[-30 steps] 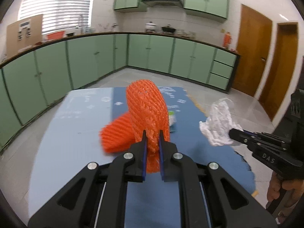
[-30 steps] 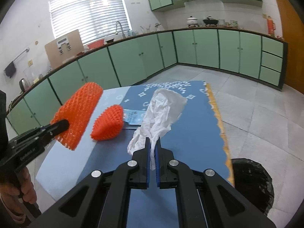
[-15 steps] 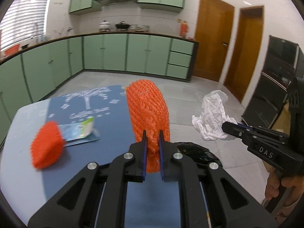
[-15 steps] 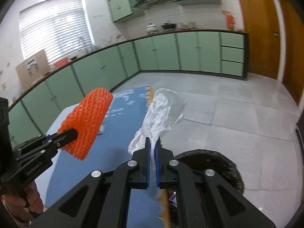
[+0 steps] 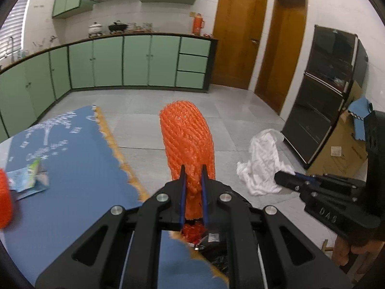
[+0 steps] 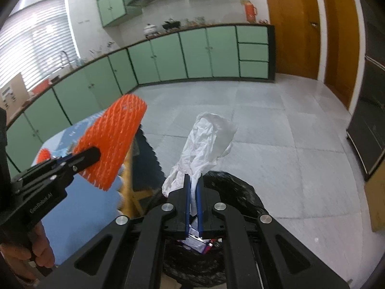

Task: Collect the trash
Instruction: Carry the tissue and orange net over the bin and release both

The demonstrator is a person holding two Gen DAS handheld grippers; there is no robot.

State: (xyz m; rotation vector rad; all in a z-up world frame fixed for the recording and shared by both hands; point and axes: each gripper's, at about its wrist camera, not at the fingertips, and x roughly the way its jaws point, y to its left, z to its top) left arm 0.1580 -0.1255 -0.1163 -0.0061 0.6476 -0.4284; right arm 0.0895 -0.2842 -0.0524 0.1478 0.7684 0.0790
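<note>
My left gripper [image 5: 192,171] is shut on an orange foam net sleeve [image 5: 187,139], held past the table's right edge above a black-lined trash bin [image 5: 214,250]. My right gripper [image 6: 193,180] is shut on a crumpled white tissue [image 6: 204,144], held above the same bin [image 6: 231,192], which has wrappers inside. The left gripper with the sleeve [image 6: 113,142] also shows in the right wrist view, and the right gripper with the tissue [image 5: 262,161] shows in the left wrist view. A second orange net [image 5: 4,200] and a small carton [image 5: 28,175] lie on the table.
The table has a blue cloth [image 5: 77,159] with a fringed edge next to the bin. Green cabinets [image 5: 134,62] line the far wall. A black oven unit [image 5: 322,106] and a cardboard box [image 5: 341,149] stand at the right. Grey floor tiles [image 6: 300,149] lie beyond the bin.
Both grippers have swung right off the table, carrying the orange sleeve and the tissue, and now hang over the trash bin. Both grips have stayed shut.
</note>
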